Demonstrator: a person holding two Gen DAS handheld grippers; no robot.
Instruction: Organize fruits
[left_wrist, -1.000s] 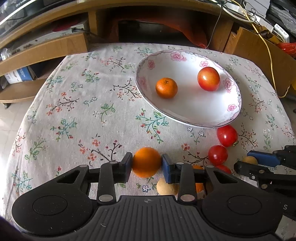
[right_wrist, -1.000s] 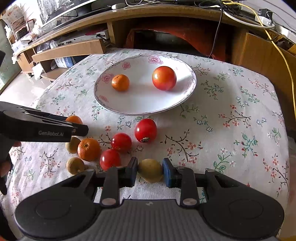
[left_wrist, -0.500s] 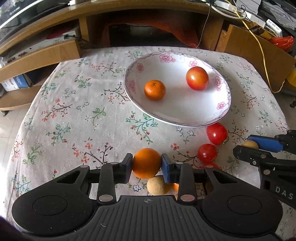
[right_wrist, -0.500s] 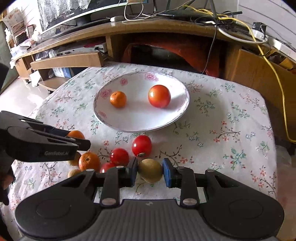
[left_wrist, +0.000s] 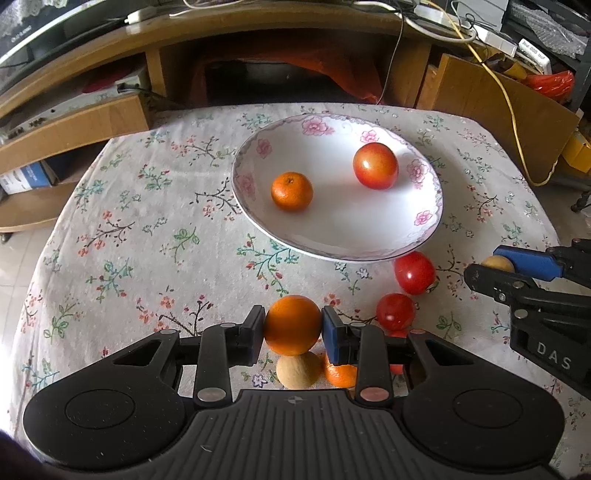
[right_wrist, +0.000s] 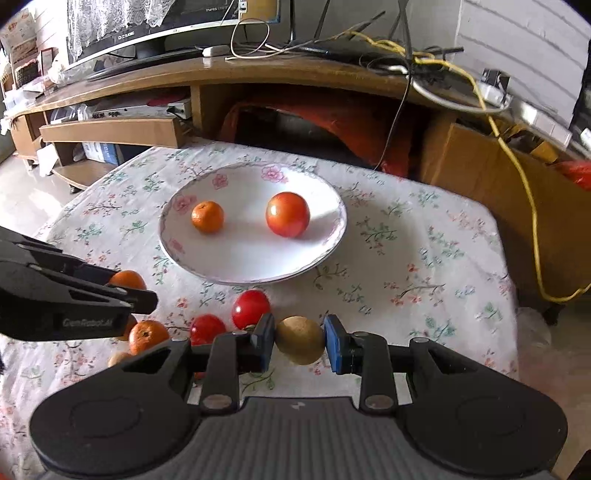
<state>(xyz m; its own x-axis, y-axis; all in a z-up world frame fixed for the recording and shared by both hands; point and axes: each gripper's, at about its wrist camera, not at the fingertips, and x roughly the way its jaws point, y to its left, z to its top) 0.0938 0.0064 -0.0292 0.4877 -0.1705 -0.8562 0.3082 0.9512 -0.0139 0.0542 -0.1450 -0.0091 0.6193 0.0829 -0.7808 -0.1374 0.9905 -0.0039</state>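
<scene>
The left claw (left_wrist: 293, 329) is clenched on a round orange mandarin (left_wrist: 293, 325), lifted clear of the surface (left_wrist: 147, 229), which is draped in a white cloth printed with small flowers. The right claw (right_wrist: 299, 345) grips a dull yellow-brown round fruit (right_wrist: 300, 345) in the same way, held above the cloth. Both loads sit squarely between the blue pads (left_wrist: 333, 339), so neither looks likely to slip.

The white oval porcelain plate with pink flowers on its rim (left_wrist: 424, 218) lies toward 12 o'clock from both claws. It already carries a small orange mandarin (left_wrist: 292, 191) at its 9 o'clock side and a large red-orange tomato (left_wrist: 375, 166) at about 2 o'clock, well apart from each other. Left on the cloth, just beside the plate's near rim, are two red tomatoes (left_wrist: 414, 272), a second pale brown fruit (left_wrist: 298, 370) and another mandarin (left_wrist: 341, 374), clustered under the left claw.

The step in hand appears to be the carry: two fruits picked, not yet delivered. The next move calls for bringing each claw forward over the rim, lowering into the bare middle of the plate, and releasing gently so the round fruit does not roll into its neighbours or off the shallow edge.
</scene>
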